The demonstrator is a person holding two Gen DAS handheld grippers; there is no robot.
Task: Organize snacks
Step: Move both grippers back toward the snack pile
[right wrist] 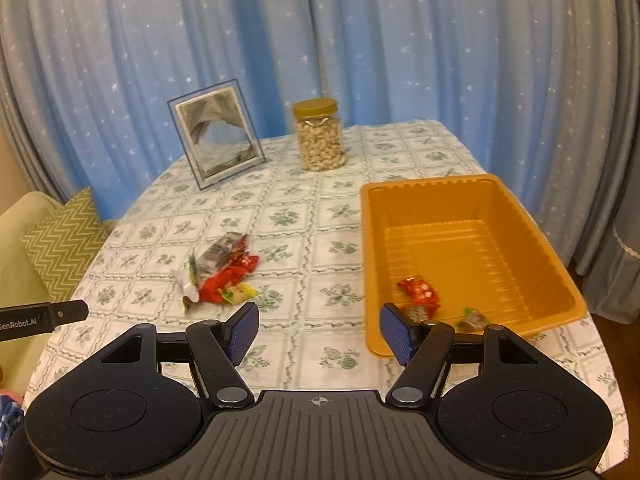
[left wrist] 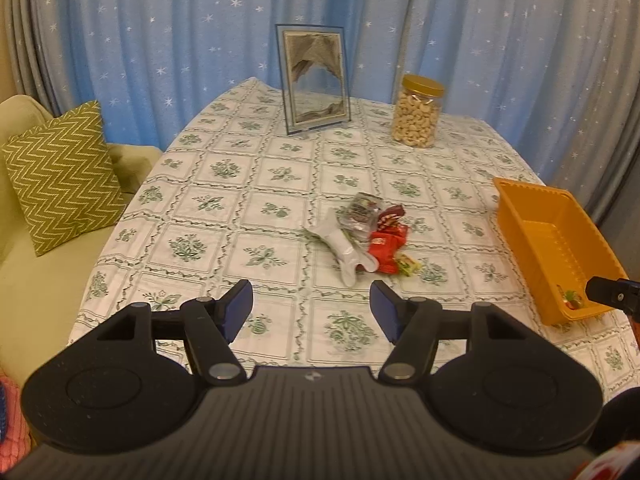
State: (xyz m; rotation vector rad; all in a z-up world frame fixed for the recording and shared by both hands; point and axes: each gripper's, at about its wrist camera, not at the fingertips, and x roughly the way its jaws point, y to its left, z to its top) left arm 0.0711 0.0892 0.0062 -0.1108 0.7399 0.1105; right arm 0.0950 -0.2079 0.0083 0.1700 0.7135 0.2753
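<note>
A small heap of wrapped snacks (left wrist: 366,236) lies mid-table, red, silver and yellow-green packets; the right wrist view shows the same snack heap (right wrist: 222,276) at left. An orange plastic bin (right wrist: 460,256) stands to the right with a red packet (right wrist: 418,290) and a small greenish sweet (right wrist: 474,317) inside; the left wrist view catches the bin (left wrist: 552,240) at its right edge. My left gripper (left wrist: 311,306) hovers open just short of the heap, nothing between its blue pads. My right gripper (right wrist: 319,330) is open and empty beside the bin's near-left corner.
A picture frame (left wrist: 314,78) and a gold-lidded jar of cashews (left wrist: 418,116) stand at the table's far side before blue starred curtains. A sofa with a green zigzag cushion (left wrist: 60,176) sits left of the table (left wrist: 224,200). The other gripper's tip (right wrist: 44,316) pokes in from the left.
</note>
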